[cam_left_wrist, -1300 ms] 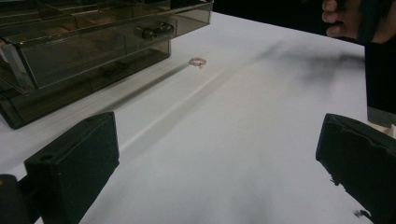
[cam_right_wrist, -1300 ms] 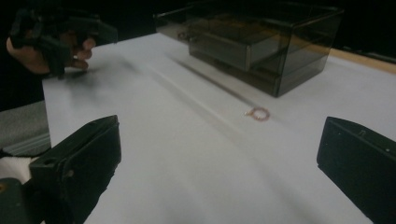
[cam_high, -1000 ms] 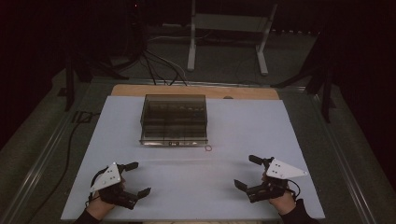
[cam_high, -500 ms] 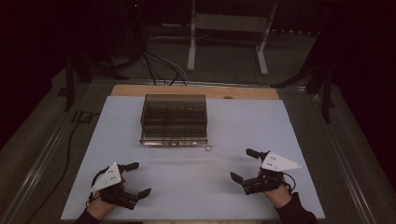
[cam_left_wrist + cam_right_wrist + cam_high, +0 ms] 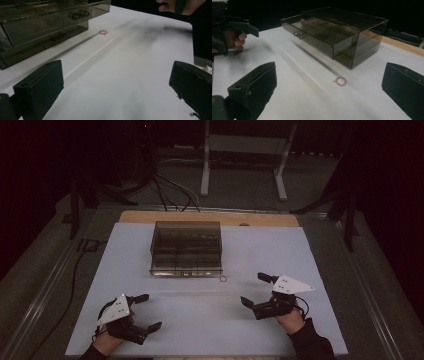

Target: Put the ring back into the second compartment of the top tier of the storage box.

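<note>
From the high view, a white sheet covers the table (image 5: 210,320), and a smoky transparent drawer box (image 5: 186,247) stands toward the far middle of it. A small ring (image 5: 223,279) lies on the sheet just near of the box's right front corner, close to the box but apart from it. The left tongs (image 5: 144,311) sit at the near left of the table, held in a hand, their two black jaws spread wide with nothing between them. The right tongs (image 5: 256,290) are at the near right, nearer to the ring than the left ones are, also spread and empty, pointing left toward the middle of the table. In the left gripper view, the left tongs (image 5: 117,82) show as two black jaws rising at either side of the bottom edge, well apart, with bare white sheet between them. Beyond them the ring (image 5: 102,32) lies flat on the sheet, just beside the front of the drawer box (image 5: 47,27), whose drawer knobs show through the tinted wall; the other hand (image 5: 180,6) appears at the far top right. In the right gripper view, the right tongs (image 5: 329,85) stand open in the same way, and the ring (image 5: 340,81) lies on the sheet between the lines of the two jaws, a little ahead of them and untouched. The drawer box (image 5: 337,32) stands just beyond it, with its upper drawer drawn slightly out. The left tongs (image 5: 235,32) show far off at the left, open.
</note>
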Demonstrator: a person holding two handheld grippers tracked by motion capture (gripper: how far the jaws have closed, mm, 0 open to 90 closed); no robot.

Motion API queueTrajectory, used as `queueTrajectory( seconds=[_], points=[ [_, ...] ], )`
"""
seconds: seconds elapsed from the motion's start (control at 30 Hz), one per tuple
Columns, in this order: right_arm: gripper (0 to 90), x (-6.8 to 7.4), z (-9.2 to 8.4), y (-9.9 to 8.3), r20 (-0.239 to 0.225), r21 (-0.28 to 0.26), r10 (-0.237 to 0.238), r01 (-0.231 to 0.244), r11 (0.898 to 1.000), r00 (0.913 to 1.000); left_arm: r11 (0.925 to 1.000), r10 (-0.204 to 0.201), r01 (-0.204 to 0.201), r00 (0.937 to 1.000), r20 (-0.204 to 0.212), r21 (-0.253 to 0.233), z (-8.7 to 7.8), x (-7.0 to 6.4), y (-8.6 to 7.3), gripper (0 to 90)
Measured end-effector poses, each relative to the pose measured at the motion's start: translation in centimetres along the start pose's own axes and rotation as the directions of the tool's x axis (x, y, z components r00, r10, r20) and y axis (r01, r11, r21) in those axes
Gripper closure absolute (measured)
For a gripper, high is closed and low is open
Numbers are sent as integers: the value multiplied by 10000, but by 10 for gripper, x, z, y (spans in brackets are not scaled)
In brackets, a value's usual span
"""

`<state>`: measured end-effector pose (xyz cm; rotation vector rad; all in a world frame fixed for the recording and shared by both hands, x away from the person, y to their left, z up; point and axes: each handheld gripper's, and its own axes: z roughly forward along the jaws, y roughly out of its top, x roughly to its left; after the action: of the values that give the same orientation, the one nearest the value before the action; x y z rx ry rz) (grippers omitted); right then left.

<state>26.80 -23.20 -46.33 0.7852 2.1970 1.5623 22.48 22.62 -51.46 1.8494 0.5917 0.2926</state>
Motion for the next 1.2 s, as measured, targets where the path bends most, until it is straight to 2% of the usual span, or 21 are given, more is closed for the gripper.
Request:
queueTrajectory(
  seconds=[0.27, 0.33, 0.77, 0.97, 1.2],
  points=[
    [0, -4, 11, 6, 16, 35, 10, -10, 10000, 10000, 10000, -51, 51, 10000, 10, -26, 0, 0, 0, 6],
    [0, -7, 16, 6, -106, 1, 117, -117, 9999, 9999, 10000, -63, 63, 10000, 39, -27, 0, 0, 1, 6],
    [31, -15, 44, 4, 56, 578, 77, -80, 9983, 10000, 9999, -50, 50, 10000, 48, -93, -1, 0, 1, 6],
    [31, -21, 54, 2, -85, 806, 200, -192, 9966, 9998, 9999, -55, 55, 10000, 39, -87, 0, 0, 1, 6],
    [48, -29, 66, 1, 241, 1096, 120, -146, 9939, 9996, 9999, -70, 70, 10000, 58, -107, 0, 0, 1, 6]
  ],
)
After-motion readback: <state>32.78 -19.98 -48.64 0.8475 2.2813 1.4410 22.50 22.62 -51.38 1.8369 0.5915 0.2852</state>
